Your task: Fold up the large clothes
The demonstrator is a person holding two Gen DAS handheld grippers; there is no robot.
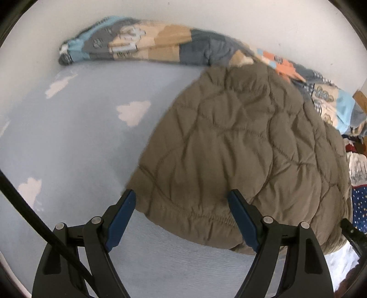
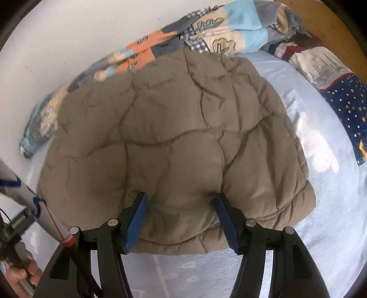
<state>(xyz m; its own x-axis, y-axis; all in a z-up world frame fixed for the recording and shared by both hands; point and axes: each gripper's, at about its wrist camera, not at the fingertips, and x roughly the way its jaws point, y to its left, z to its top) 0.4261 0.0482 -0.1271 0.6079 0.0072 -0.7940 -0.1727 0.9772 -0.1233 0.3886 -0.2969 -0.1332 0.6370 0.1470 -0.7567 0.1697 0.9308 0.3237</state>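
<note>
The jacket [image 1: 240,155] is a puffy brown quilted thing lying on the light blue sheet [image 1: 80,142] with white clouds, its far end up against the patchwork blanket [image 1: 149,43] bunched along the white wall [image 1: 206,20].

The left wrist view gets the big open stretch of sheet to the left of the jacket, plus the whole run of the blanket along the wall. The jacket only fills the right half there. The right wrist view has the jacket [image 2: 174,137] dead centre, and it picks up stuff the other one barely catches: a navy starry pillow [image 2: 348,110] at the right, some white printed fabric [image 2: 321,64] behind it, and a wooden board [image 2: 328,25] in the corner. A hand [image 2: 20,272] shows at its lower left edge.

Long axis of the jacket runs from the near gathered hem toward the wall, hem end pointing at the cameras.

Left gripper [image 1: 181,201] is spread wide, jaws released, hovering at the hem's left corner. Right gripper [image 2: 181,201] is also spread apart, with the hem bulging up between the fingers, not pinched.
</note>
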